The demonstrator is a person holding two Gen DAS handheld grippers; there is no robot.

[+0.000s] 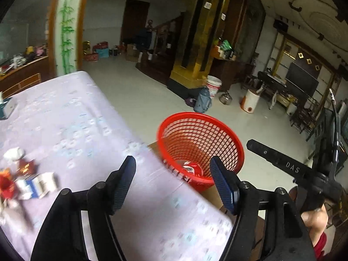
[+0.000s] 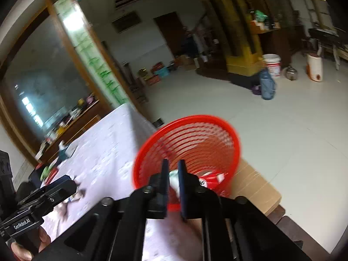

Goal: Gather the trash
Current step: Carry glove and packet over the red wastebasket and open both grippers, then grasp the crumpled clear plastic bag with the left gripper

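The left claw (image 1: pixel 171 181) gapes wide and empty over the table (image 1: pixel 71 119) edge, while the right claw (image 2: pixel 173 181) pinches white trash (image 2: pixel 174 179) above the red mesh basket (image 2: pixel 195 134) at twelve o'clock.

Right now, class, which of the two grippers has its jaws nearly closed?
The right gripper, aimed at the red basket; a narrow gap shows something pale. The left gripper is wide open.

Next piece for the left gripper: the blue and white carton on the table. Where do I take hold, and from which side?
Judging from the blurred left wrist view, the blue and white carton lies flat among other scraps. Swing the open left gripper left, come down from above, and close the fingers across its narrower width, on the end clear of the red wrapper.
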